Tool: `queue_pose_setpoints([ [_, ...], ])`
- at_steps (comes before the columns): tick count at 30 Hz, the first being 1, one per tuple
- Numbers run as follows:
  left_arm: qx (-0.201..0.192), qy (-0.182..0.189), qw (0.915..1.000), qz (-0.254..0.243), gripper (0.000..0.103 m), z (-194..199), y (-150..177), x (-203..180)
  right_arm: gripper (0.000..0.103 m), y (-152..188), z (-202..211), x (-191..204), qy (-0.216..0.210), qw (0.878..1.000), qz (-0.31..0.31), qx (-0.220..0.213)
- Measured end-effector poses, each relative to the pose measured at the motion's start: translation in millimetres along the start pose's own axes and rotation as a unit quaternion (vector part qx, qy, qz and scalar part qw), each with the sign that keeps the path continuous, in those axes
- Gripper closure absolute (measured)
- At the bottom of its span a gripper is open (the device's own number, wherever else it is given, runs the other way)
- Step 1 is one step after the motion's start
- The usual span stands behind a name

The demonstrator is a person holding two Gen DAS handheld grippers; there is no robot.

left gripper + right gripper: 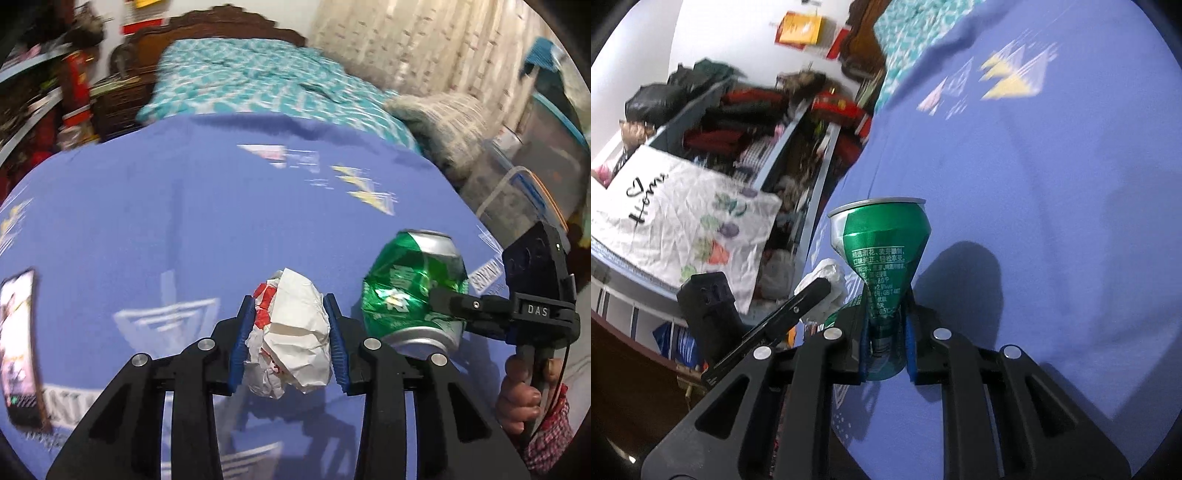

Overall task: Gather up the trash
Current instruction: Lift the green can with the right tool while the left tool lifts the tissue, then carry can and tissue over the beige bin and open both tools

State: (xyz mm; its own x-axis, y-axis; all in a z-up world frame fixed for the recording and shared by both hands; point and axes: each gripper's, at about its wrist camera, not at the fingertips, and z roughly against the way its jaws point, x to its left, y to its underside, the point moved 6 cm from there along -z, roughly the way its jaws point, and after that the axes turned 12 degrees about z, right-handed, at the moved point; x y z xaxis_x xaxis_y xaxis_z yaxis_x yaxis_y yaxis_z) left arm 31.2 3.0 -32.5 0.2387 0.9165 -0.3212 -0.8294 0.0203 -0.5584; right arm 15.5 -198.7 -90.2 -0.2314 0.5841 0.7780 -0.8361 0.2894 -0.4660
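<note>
A crumpled white paper ball with red print (291,332) sits between the blue pads of my left gripper (291,314), which is shut on it above the purple bedsheet (166,221). Just to its right a crushed green can (413,288) is pinched at its waist by my right gripper (439,306), held by a hand (521,398). In the right wrist view the green can (882,251) stands upright between the blue pads of my right gripper (886,332), shut on it. There the paper ball (827,291) shows at the left, clamped by a black finger of my left gripper.
A phone (18,347) lies on the sheet at the left. A teal patterned quilt (258,85) and wooden headboard (221,22) lie beyond. Plastic storage bins (524,173) stand at the right. Cluttered shelves (768,129) and a white printed cloth (683,214) are beside the bed.
</note>
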Motion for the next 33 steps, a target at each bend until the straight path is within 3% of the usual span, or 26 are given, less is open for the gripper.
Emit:
queue_pose_setpoints([
  [7, 0.043, 0.051, 0.9940, -0.087, 0.068, -47.4, -4.3, -104.1, 0.086, -4.8, 86.1, -48.2, 0.046, 0.996, -0.030, -0.074],
  [13, 0.099, 0.114, 0.9766, -0.153, 0.067, -95.4, -0.3, -225.8, 0.086, 1.6, 195.7, -98.8, 0.107, 0.978, -0.067, -0.164],
  [16, 0.120, 0.143, 0.9622, -0.198, 0.067, -116.5, 9.6, -302.5, 0.086, 10.9, 266.4, -126.8, 0.150, 0.960, -0.086, -0.219],
  [19, 0.139, 0.172, 0.9452, -0.240, 0.067, -138.0, 24.6, -388.5, 0.086, 21.9, 340.6, -150.2, 0.214, 0.934, -0.097, -0.268],
  [22, 0.158, 0.201, 0.9285, -0.269, 0.066, -156.1, 42.7, -467.2, 0.086, 30.4, 412.0, -165.0, 0.310, 0.898, -0.091, -0.298],
  [23, 0.162, 0.209, 0.9235, -0.278, 0.066, -163.4, 49.5, -493.5, 0.086, 32.4, 438.0, -169.1, 0.358, 0.880, -0.084, -0.300],
  [25, 0.164, 0.217, 0.9174, -0.290, 0.066, -173.1, 60.9, -527.7, 0.086, 33.6, 463.7, -175.2, 0.415, 0.858, -0.074, -0.294],
  [26, 0.162, 0.219, 0.9152, -0.297, 0.065, -182.3, 67.4, -550.4, 0.086, 32.5, 477.9, -180.9, 0.450, 0.844, -0.066, -0.283],
  [29, 0.155, 0.214, 0.9160, -0.302, 0.056, -201.2, 80.7, -588.7, 0.086, 28.5, 489.1, -193.8, 0.503, 0.825, -0.057, -0.253],
  [30, 0.155, 0.206, 0.9164, -0.306, 0.037, -210.5, 85.9, -600.4, 0.084, 26.4, 490.0, -203.3, 0.516, 0.820, -0.059, -0.241],
  [31, 0.155, 0.197, 0.9175, -0.308, 0.022, -219.8, 90.2, -609.0, 0.084, 26.6, 490.7, -214.1, 0.520, 0.820, -0.062, -0.233],
  [33, 0.153, 0.182, 0.9212, -0.308, 0.021, -233.1, 93.0, -617.7, 0.082, 26.1, 492.3, -240.2, 0.512, 0.827, -0.075, -0.220],
])
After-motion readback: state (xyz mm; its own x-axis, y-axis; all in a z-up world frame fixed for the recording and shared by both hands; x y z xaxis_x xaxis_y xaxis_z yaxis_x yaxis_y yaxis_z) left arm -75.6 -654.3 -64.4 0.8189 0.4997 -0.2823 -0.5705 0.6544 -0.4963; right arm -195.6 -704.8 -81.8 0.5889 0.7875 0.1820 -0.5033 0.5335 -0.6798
